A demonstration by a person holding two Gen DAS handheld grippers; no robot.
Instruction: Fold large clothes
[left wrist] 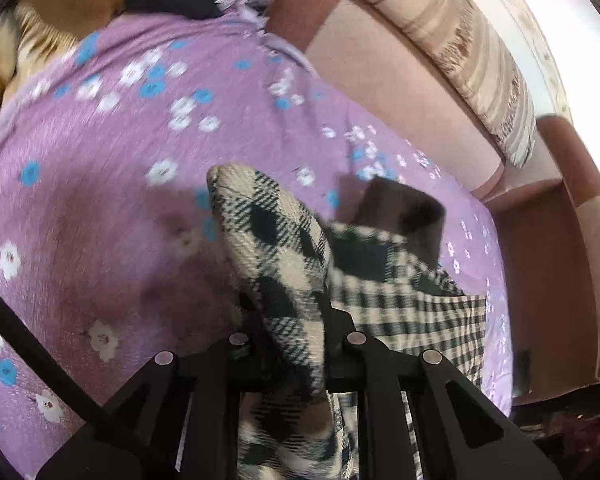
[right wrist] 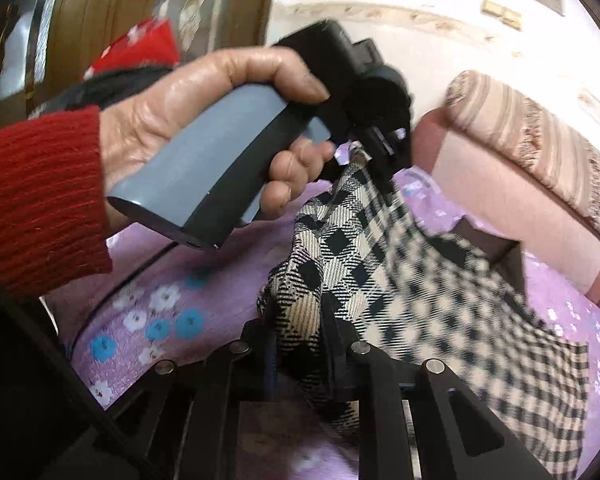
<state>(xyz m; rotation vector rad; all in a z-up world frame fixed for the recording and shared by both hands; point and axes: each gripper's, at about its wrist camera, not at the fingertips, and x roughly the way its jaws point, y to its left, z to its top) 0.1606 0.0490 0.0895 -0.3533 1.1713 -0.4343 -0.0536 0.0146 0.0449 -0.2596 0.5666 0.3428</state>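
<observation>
The left gripper (left wrist: pixel 290 320) is clamped on a bunched edge of the checked garment (left wrist: pixel 400 304), which rises between its fingers. The right gripper (right wrist: pixel 296 344) pinches another edge likewise — cloth hangs lifted above the purple sheet (right wrist: pixel 204 280), so folding looks barely begun.

Bed under purple floral sheet (left wrist: pixel 100 208). Checked garment (left wrist: pixel 416 300), partly lifted, lies near its right edge. Striped bolster (left wrist: pixel 460 52) on pink headboard ledge (left wrist: pixel 380 80).
</observation>
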